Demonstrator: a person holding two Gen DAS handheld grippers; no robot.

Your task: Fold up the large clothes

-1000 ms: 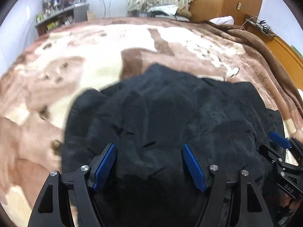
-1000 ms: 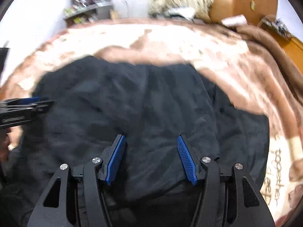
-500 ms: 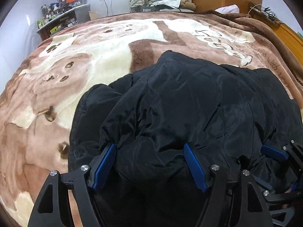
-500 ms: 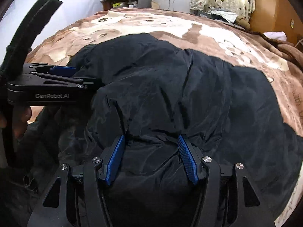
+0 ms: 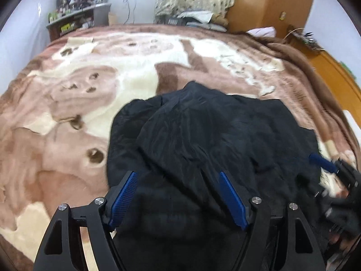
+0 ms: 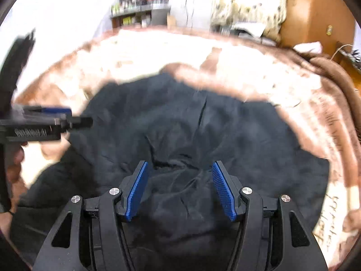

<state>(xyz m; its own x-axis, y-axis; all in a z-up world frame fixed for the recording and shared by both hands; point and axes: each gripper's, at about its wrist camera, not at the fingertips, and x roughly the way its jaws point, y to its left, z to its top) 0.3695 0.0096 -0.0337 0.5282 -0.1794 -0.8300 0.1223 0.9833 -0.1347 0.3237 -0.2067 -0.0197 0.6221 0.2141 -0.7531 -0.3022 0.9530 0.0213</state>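
A large black jacket [image 5: 203, 140] lies bunched on the brown and cream blanket [image 5: 90, 85] of a bed; it also fills the right wrist view [image 6: 191, 135]. My left gripper [image 5: 178, 180] is open, its blue pads spread above the jacket's near part. My right gripper [image 6: 180, 174] is open above a puckered fold of the jacket. The right gripper shows at the right edge of the left wrist view [image 5: 331, 171]. The left gripper shows at the left of the right wrist view [image 6: 52, 122].
The blanket [image 6: 248, 72] stretches far beyond the jacket. A cluttered shelf [image 5: 76, 20] stands at the back left, a wooden wardrobe [image 5: 270, 2] at the back right, and a wooden bed edge [image 5: 334, 76] runs along the right.
Both grippers have lifted and pulled back from the jacket, staying open. The jacket now looks smaller and lies loose on the blanket. Both views are blurred by motion.
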